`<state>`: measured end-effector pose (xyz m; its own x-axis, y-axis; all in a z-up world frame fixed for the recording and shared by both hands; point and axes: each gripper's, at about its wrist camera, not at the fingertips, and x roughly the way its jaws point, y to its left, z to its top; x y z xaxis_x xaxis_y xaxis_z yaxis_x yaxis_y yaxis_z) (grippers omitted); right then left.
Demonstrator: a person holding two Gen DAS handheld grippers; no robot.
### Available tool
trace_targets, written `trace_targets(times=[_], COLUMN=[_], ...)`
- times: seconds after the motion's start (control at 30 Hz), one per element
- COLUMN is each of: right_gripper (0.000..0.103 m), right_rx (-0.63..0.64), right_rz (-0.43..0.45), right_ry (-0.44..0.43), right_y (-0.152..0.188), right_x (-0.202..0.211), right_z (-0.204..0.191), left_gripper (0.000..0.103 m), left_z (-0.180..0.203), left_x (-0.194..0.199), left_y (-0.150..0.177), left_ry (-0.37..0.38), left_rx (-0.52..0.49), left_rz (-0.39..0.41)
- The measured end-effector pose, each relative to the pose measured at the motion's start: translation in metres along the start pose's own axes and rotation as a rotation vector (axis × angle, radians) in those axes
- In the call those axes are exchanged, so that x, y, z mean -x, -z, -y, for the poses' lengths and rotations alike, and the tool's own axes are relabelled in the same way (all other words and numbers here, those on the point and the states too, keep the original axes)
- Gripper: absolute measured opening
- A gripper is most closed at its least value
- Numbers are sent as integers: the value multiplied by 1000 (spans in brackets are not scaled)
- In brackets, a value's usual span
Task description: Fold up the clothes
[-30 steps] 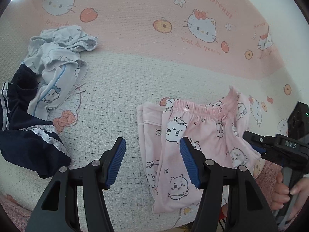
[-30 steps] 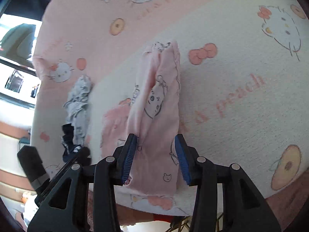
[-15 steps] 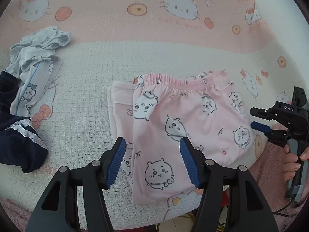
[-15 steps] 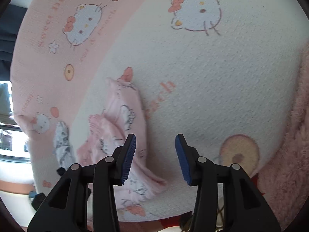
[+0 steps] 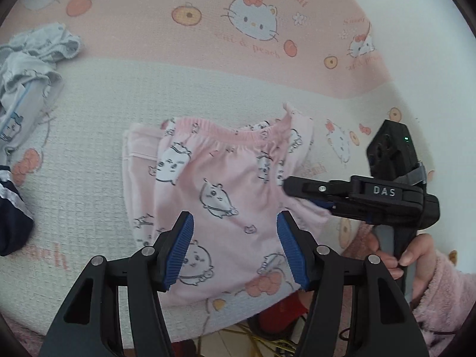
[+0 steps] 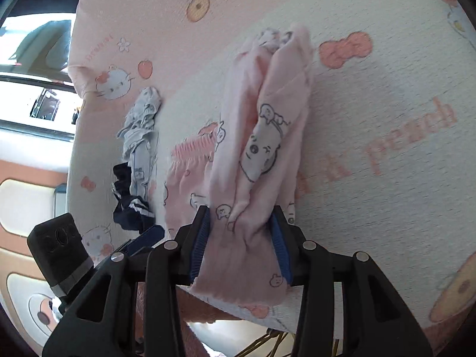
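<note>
Item one: pink pyjama trousers [image 5: 226, 190], printed with small cartoon animals, are lying on the near part of the blanket, elastic waistband turned toward the far side, a second pink layer showing along their left edge. One bunched end is being lifted off the surface at the right.

Item two: the right gripper [image 6: 241, 247], black with blue ribbed pads, is clenching that bunched pink fabric between its fingers; the cloth is filling the gap and spilling out below the pads. In the left wrist view the same tool [image 5: 324, 199] is reaching in from the right, held by a hand [image 5: 416, 255] in a fluffy pink sleeve [image 5: 446, 300].

Item three: the left gripper [image 5: 235, 250] is hovering above the near portion of the trousers, fingers spread wide and gripping nothing.

Item four: a cream and pink blanket [image 5: 89, 178] with cat faces, peaches and bows is covering the work surface.

Item five: a crumpled pale grey garment [image 5: 26, 68] is lying at the far left, well apart from the trousers.

Item six: a navy garment with white stripes [image 5: 12, 217] is sitting just beside the grey one, partly cut off by the picture's edge.
</note>
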<state>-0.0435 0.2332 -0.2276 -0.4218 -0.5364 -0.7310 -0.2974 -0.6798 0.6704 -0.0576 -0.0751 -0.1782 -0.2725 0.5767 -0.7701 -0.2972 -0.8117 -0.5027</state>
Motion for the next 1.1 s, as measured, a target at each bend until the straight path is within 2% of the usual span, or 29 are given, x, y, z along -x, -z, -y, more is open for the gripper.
trace_targets(times=[0.07, 0.2, 0.37, 0.4, 0.43, 0.47, 0.53, 0.6, 0.67, 0.7, 0.83, 0.9, 0.97, 1.03, 1.1], right_gripper=[43, 43, 43, 43, 43, 43, 43, 42, 42, 43, 43, 43, 43, 43, 43], right_rx=[-1, -3, -30, -39, -34, -30, -30, -44, -56, -29, 130, 184, 209, 258, 305], right_rz=[-21, -56, -68, -71, -72, -72, -54, 74, 196, 201, 140, 103, 47, 18, -8], right_ry=[-44, -120, -178, -192, -190, -187, -158, -59, 34, 17, 98, 116, 110, 154, 198], right_y=[2, 6, 8, 8, 9, 9, 10, 9, 7, 3, -2, 0, -1, 0, 0], right_x=[-9, -21, -19, -18, -16, -13, -4, 22, 46, 51, 41, 28, 12, -2, -19], right_z=[-5, -10, 1, 3, 6, 8, 12, 8, 2, -6, -41, -52, -61, -72, -82], left_gripper=[61, 61, 61, 56, 33, 23, 13, 13, 12, 12, 11, 11, 11, 11, 11], left_z=[1, 19, 36, 37, 39, 41, 41, 41, 36, 33, 10, 0, -12, -31, -45], left_x=[-6, -14, -45, -52, -59, -63, -60, -57, -39, -30, 5, 15, 14, 8, 5], left_y=[1, 1, -11, -13, -13, -14, -13, -13, -11, -10, -1, 8, 17, 27, 34], left_ry=[26, 65, -12, -8, 5, 11, -16, -47, -49, -48, -63, -72, -103, -119, -100], left_rx=[10, -42, -73, -64, -56, -49, -24, 1, 33, 49, 153, 183, 215, 279, 338], left_rz=[-27, -52, -114, -132, -147, -152, -140, -126, -76, -49, 3, -1, -19, -45, -58])
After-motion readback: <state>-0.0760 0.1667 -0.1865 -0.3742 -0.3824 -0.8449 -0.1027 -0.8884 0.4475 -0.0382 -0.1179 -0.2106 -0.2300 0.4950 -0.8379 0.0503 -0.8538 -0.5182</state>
